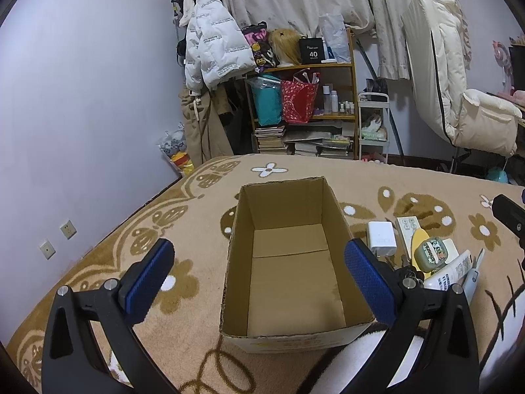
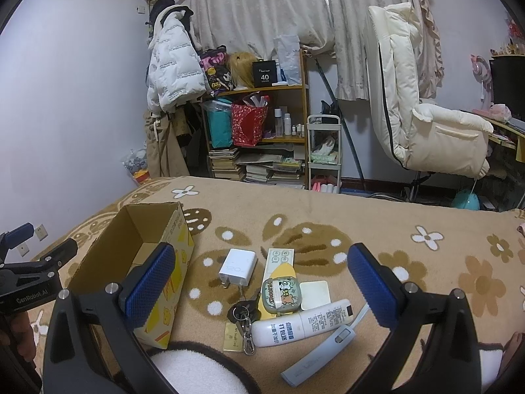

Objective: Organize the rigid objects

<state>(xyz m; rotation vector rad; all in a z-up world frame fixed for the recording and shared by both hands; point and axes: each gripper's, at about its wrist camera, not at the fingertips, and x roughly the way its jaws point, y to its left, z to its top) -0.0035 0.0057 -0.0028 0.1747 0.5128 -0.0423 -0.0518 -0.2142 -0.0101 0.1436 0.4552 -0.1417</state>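
Observation:
An open cardboard box (image 1: 288,262) with nothing inside stands on the patterned blanket; my left gripper (image 1: 259,282) is open, its blue pads to either side of it. The box (image 2: 131,256) shows at the left in the right wrist view. Right of it lies a cluster: a white charger (image 2: 237,267), a green cartoon case (image 2: 281,294), a white tube (image 2: 302,326), a key bunch (image 2: 242,315), a remote (image 2: 279,259), a square white pad (image 2: 315,294) and a pale blue flat device (image 2: 320,356). My right gripper (image 2: 262,284) is open above the cluster, holding nothing.
The blanket (image 2: 361,229) covers a bed that ends at a far edge. Beyond it stand a shelf (image 1: 315,105) with bags and books, a hanging white jacket (image 1: 210,36) and a cream chair (image 2: 426,115). The left gripper (image 2: 26,272) shows at left in the right wrist view.

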